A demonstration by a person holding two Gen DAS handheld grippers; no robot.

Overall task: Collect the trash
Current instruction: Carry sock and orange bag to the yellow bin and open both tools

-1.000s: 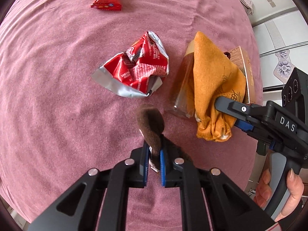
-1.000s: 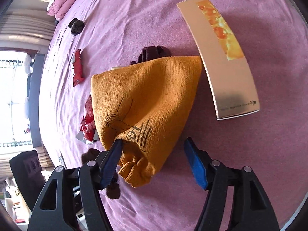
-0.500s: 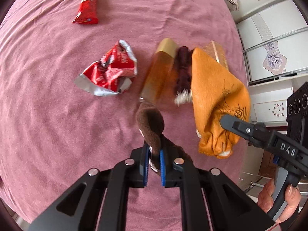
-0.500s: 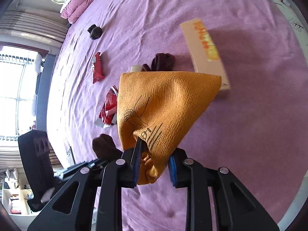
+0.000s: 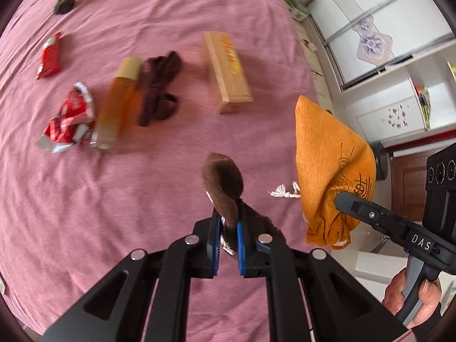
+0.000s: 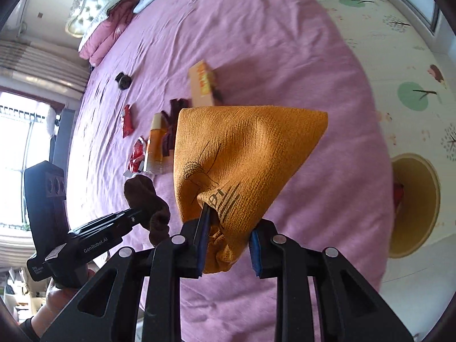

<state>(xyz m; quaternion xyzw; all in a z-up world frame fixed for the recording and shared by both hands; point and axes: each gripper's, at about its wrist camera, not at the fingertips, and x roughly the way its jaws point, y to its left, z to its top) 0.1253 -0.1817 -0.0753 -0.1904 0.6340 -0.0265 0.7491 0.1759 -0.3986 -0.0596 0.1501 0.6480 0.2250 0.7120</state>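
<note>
The orange drawstring pouch (image 6: 245,156), a second ago lying on the bed (image 5: 85,199), is now lifted clear, clenched in the right gripper (image 6: 228,245), while the left gripper (image 5: 228,238) keeps a brown sock (image 5: 225,185) clamped, leaving wrappers uncollected.

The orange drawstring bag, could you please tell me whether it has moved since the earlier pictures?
Yes. The orange drawstring bag, gripped by the right hand-held gripper, has been lifted off the bedspread, away from the amber bottle it lay against.
</note>
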